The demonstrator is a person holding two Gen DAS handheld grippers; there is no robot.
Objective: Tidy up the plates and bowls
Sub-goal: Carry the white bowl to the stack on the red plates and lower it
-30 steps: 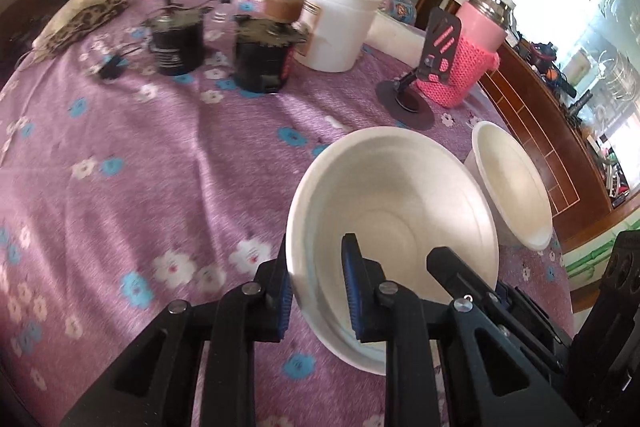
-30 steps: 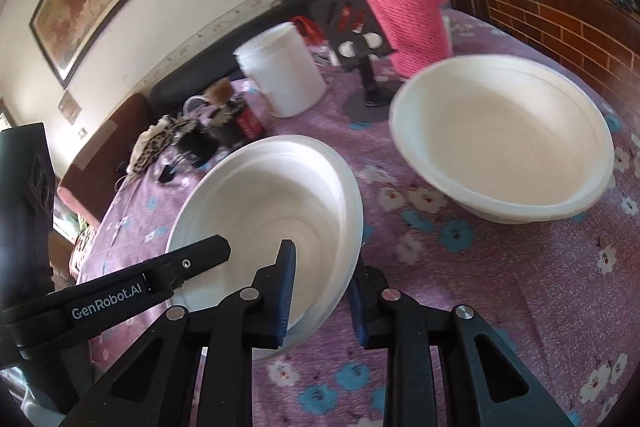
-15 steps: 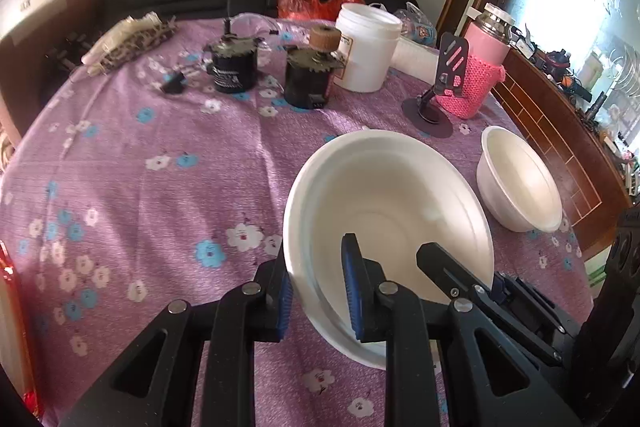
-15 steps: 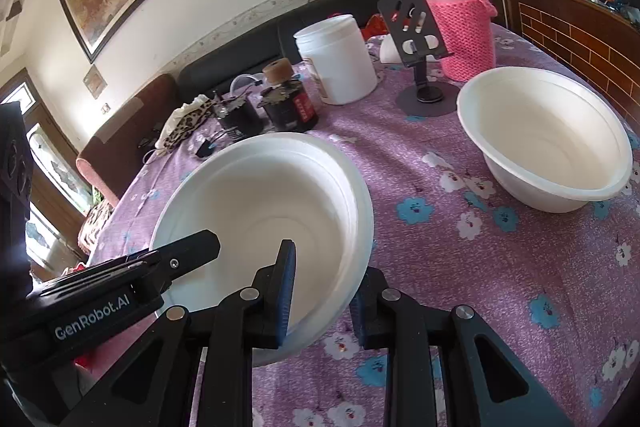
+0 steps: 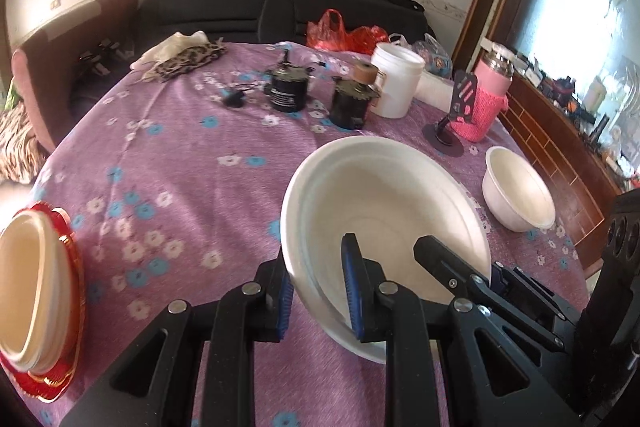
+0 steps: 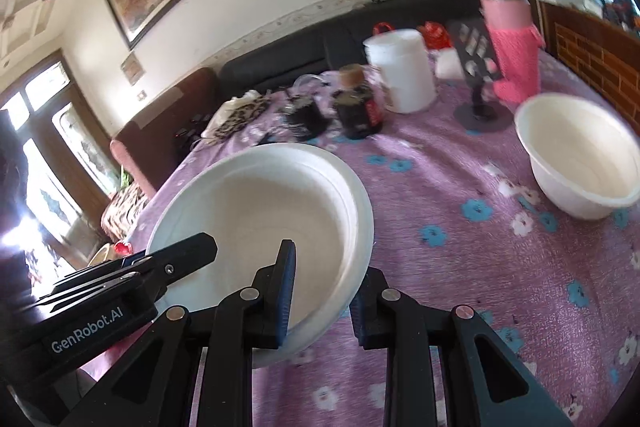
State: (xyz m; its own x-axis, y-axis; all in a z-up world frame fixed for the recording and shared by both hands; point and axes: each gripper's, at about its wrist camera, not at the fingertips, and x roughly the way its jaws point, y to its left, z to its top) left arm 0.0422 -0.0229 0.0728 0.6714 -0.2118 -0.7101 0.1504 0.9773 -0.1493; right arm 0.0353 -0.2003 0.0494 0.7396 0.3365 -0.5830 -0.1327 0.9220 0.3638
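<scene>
A: Two hand-held grippers grip one wide white foam bowl [image 5: 384, 211]: the left hand-held gripper [image 5: 316, 295] is clenched on its near left rim, the right hand-held gripper [image 6: 322, 291] on the opposite rim.

B: Where is that bowl?

A: Tilted, above the purple flowered cloth of the round desk [image 5: 168, 163], with one blue pad inside and one outside at each grip.

B: Anything else of the task?

A: A smaller white foam bowl [image 5: 520, 195] stands on the desk to the right, well apart. At the left edge, a stack of cream bowls [image 5: 30, 287] rests on a red gold-edged plate [image 5: 60, 379].
</scene>
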